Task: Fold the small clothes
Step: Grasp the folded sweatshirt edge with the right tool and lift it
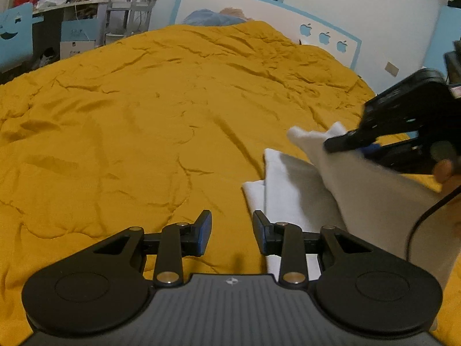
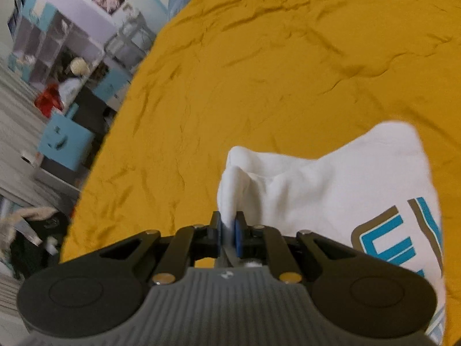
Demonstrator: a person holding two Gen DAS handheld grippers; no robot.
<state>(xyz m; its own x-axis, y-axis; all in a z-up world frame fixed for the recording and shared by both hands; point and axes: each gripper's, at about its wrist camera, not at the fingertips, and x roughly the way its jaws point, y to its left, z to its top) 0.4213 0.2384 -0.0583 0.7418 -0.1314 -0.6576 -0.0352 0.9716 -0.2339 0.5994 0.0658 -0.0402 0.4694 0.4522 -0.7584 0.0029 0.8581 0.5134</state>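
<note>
On the yellow bed [image 1: 144, 121], the right gripper [image 2: 229, 230] pinched a white shirt [image 2: 331, 187] with an unreadable blue logo [image 2: 397, 239]; the left gripper [image 1: 232, 232] hung unclenched.

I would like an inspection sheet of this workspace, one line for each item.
Surface: bed with a wrinkled yellow blanket.
Job's things: one white garment with a blue and brown print; one part lies on the blanket, one edge is lifted.
Clutter: nothing seen on the blanket besides the garment.
Grippers: left gripper open, holding nothing, its right finger over the garment's edge; right gripper shut on a fold of the garment.
Cables: one black cable runs down below the right gripper.
Surroundings: white and blue headboard, poster on the wall above it, shelves and blue furniture beside the bed.
</note>
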